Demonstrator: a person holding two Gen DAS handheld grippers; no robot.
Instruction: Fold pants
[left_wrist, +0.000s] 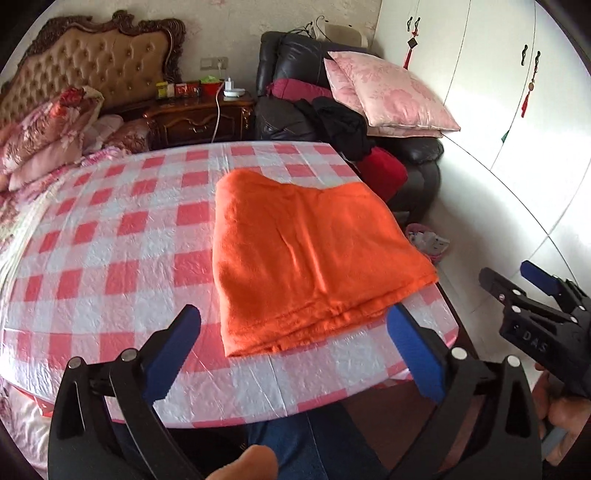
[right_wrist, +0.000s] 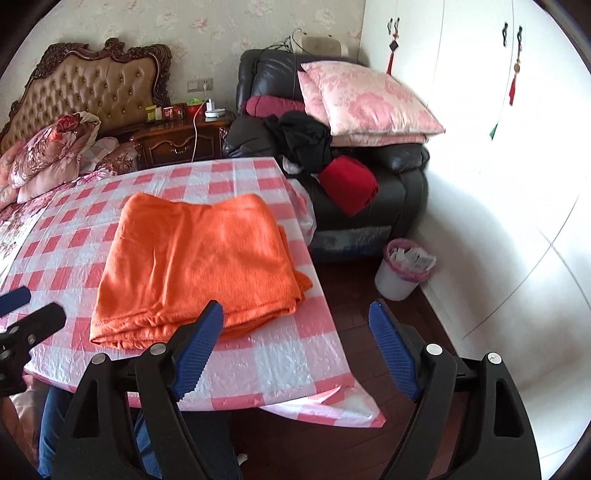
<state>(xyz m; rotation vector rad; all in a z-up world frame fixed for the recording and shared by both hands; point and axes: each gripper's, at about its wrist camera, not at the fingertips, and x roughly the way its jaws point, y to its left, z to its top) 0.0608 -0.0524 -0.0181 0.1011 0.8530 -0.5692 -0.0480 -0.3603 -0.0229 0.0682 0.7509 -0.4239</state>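
Pants (left_wrist: 317, 254) lie folded into a thick orange rectangle on the checked table (left_wrist: 110, 236), near its right edge and toward the side closest to me. From the right wrist I see the layers stacked at the near hem, and a lower layer sticks out a little past the top one on the right side of the pants (right_wrist: 199, 266). The fabric lies flat with a few soft creases across the top.

My left gripper (left_wrist: 295, 350) hangs just short of the near hem, fingers spread wide and holding nothing; its right blue pad (left_wrist: 413, 350) sits close by the pants' near right corner, the left pad (left_wrist: 173, 350) over bare cloth. My right gripper (right_wrist: 299, 350) is also spread and empty, its left finger over the table corner just in front of the pants, its right finger out over the dark floor (right_wrist: 354, 295) beyond the table (right_wrist: 280, 369) edge. In the left wrist view the right gripper (left_wrist: 517, 280) shows at the far right, off the table.

Beyond the table stands a black armchair (right_wrist: 369, 177) piled with pink pillows (right_wrist: 369, 99) and dark and red clothes. A white bin (right_wrist: 402, 273) stands on the floor by the white wardrobe (right_wrist: 480, 110). A bed (left_wrist: 48, 140) with a tufted headboard and a nightstand (left_wrist: 199, 118) fill the left.
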